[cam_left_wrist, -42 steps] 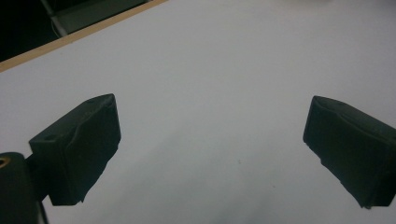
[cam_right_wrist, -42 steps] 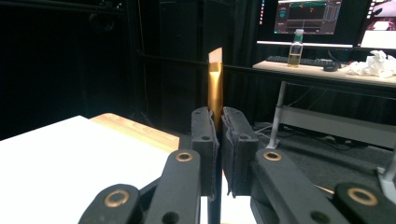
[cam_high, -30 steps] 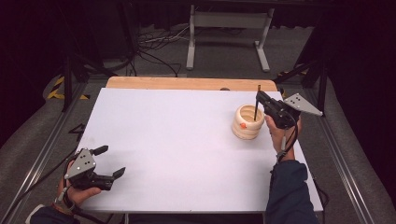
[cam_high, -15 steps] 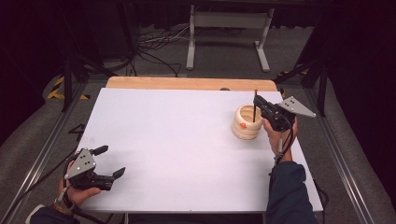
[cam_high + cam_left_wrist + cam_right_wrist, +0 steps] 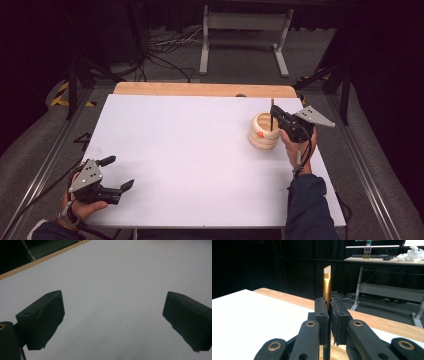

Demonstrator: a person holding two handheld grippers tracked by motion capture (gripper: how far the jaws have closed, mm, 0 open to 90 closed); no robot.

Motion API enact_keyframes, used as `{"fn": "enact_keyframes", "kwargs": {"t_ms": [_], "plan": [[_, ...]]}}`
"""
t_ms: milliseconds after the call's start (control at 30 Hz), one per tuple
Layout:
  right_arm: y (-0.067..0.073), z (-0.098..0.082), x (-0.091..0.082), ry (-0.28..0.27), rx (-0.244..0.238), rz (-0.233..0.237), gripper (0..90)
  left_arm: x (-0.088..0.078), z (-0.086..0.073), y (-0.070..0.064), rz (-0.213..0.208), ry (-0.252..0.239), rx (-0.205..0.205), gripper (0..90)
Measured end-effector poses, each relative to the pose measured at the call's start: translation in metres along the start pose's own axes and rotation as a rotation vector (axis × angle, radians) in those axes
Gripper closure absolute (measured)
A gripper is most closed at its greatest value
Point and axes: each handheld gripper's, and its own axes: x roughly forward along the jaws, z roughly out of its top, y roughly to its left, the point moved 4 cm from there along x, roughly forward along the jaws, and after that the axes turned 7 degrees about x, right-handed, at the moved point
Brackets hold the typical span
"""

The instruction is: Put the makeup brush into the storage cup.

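A cream ribbed cup [image 5: 261, 135] with a small orange spot on its side stands at the right of the white table [image 5: 200, 150]. My right gripper [image 5: 274, 117] is directly above and beside it, shut on a thin brush [image 5: 271, 116] held upright with its lower end in the cup's mouth. In the right gripper view the brush [image 5: 327, 286] shows a gold ferrule and a white angled tip above the pressed jaws of the gripper [image 5: 329, 306], and the cup's rim [image 5: 337, 350] lies below. My left gripper [image 5: 118, 172] rests open at the near left corner; between its fingers [image 5: 42, 317] is bare table.
A wooden strip [image 5: 200, 89] borders the table's far edge. Metal rails [image 5: 360, 165] run along both sides of the table. Beyond it are a grey stand [image 5: 245, 22] and cables on the floor. In the right gripper view a desk with a bottle [image 5: 367, 251] stands far off.
The right gripper has shifted slightly left and down with the brush, bringing its lower end into the cup. The left gripper has stayed where it was.
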Motion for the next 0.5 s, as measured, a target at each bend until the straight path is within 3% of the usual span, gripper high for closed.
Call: {"fn": "enact_keyframes", "kwargs": {"t_ms": [500], "plan": [[0.0016,-0.0091,0.0025,0.032,-0.004,-0.005,84.6,0.0002,0.0001,-0.0002,0.002,-0.002,0.004,4.6]]}}
